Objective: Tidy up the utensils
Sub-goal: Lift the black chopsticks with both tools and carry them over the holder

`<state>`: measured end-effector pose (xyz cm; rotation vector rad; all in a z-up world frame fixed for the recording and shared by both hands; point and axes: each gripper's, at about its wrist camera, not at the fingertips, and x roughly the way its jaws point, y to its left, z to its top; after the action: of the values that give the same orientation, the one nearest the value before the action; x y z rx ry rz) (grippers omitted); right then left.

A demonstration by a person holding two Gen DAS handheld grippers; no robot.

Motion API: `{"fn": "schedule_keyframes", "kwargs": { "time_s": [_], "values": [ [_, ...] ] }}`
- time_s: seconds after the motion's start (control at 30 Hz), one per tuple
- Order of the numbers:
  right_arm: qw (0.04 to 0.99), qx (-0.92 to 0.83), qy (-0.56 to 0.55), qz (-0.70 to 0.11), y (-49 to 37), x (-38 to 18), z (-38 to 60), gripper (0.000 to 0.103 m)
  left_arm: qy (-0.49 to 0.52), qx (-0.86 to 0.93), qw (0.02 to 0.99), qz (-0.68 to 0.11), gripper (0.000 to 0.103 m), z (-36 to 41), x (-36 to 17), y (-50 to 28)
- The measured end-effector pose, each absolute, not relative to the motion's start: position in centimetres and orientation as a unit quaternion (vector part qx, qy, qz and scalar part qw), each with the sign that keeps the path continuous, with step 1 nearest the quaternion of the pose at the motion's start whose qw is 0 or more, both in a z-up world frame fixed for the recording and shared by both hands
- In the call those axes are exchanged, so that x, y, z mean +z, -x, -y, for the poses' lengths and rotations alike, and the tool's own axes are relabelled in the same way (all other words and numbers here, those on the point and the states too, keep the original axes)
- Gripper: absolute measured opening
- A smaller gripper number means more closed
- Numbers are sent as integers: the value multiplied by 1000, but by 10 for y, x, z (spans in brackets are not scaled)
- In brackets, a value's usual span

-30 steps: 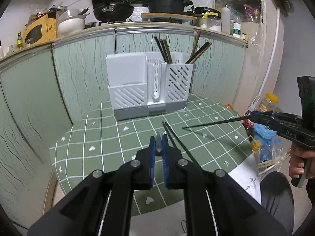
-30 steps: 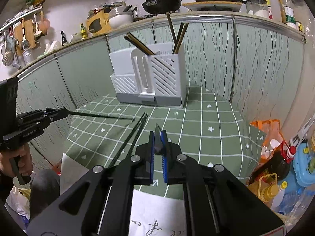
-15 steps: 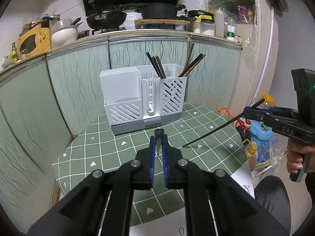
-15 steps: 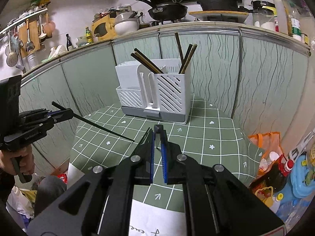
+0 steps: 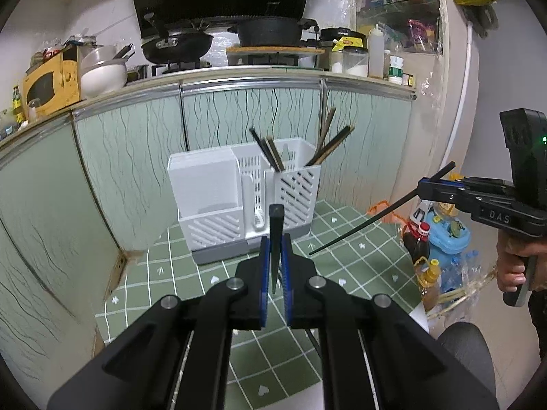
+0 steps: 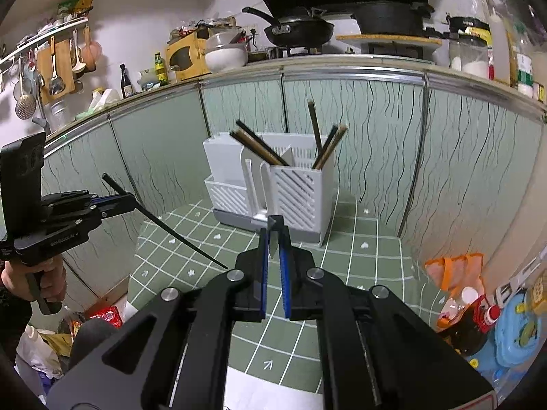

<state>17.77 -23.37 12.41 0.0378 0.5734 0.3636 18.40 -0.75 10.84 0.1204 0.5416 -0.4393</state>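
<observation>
A white utensil holder (image 5: 244,194) stands at the back of the green checked table (image 5: 359,266), with several chopsticks (image 5: 328,147) leaning in its slotted compartments; it also shows in the right wrist view (image 6: 273,184). My left gripper (image 5: 274,259) is shut on a black chopstick (image 5: 275,235), held above the table in front of the holder. My right gripper (image 6: 273,256) is shut on another black chopstick (image 6: 273,235). In the left view, the right gripper (image 5: 424,188) holds its chopstick (image 5: 365,225) slanting down to the left. In the right view, the left gripper (image 6: 131,201) holds its chopstick (image 6: 177,235) slanting down to the right.
Green cabinet fronts (image 5: 136,157) rise right behind the table. Pans (image 5: 177,44) and jars sit on the counter above. Bottles and a blue toy (image 5: 444,239) crowd the floor to the right of the table. White paper (image 6: 266,389) lies at the table's near edge.
Both grippers have risen from the table and tilted up, each carrying a chopstick. The two chopsticks that lay on the table in front of the holder are no longer there.
</observation>
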Motion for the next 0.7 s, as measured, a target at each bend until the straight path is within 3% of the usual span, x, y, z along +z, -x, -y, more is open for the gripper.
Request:
{"fn": "schedule_keyframes", "kwargs": {
  "time_s": [0.7],
  "values": [
    [957,157,-13,-242,-207,223,230,6,-50,-188,951,-239,6,39,194,-210]
  ]
}}
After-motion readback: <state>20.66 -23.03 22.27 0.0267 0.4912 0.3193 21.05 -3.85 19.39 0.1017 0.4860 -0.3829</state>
